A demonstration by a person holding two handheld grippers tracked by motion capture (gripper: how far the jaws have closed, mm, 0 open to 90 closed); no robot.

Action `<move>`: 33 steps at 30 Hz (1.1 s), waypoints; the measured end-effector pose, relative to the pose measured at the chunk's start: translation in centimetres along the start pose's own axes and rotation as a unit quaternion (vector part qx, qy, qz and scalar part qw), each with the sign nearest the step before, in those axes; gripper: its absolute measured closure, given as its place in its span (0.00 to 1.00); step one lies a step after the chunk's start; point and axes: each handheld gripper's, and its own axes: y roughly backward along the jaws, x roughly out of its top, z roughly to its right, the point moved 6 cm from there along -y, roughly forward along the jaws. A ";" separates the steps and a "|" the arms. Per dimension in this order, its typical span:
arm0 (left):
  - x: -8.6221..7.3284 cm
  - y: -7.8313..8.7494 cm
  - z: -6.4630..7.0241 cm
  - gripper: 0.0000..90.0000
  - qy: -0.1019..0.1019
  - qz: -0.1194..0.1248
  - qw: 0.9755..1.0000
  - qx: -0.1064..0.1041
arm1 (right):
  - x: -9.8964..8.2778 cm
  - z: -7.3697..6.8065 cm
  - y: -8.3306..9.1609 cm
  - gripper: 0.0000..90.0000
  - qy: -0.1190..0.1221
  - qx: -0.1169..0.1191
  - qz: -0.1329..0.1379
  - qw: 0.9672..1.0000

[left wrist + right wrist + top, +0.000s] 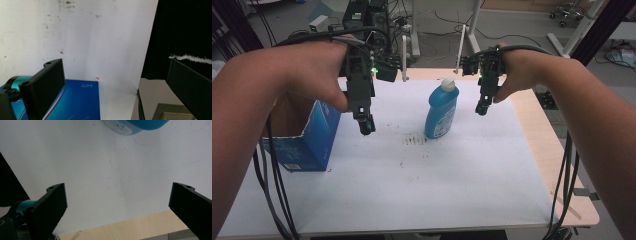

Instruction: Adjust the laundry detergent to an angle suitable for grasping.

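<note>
Holding both grippers wide and empty, I flank the bottle at centre: left gripper beside the box, right gripper upper right.

Overhead front view; two close downward views

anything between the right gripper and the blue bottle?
Nothing visible. The right gripper hangs with fingers open, just right of the upright blue bottle, with bare white table cover between them. The blue box sits far left.
</note>
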 end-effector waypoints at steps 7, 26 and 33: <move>0.0 -0.1 0.0 0.02 0.001 -0.006 1.000 0.005 | -0.3 0.3 -0.1 0.01 -0.003 -0.002 -0.001 1.000; -0.8 -0.1 0.9 0.02 0.017 -0.007 1.000 0.014 | 0.2 -0.4 0.3 0.01 0.009 -0.005 0.009 1.000; -1.0 -0.2 0.8 0.02 0.019 -0.009 1.000 0.019 | 0.0 -0.2 0.3 0.01 0.003 -0.006 0.009 1.000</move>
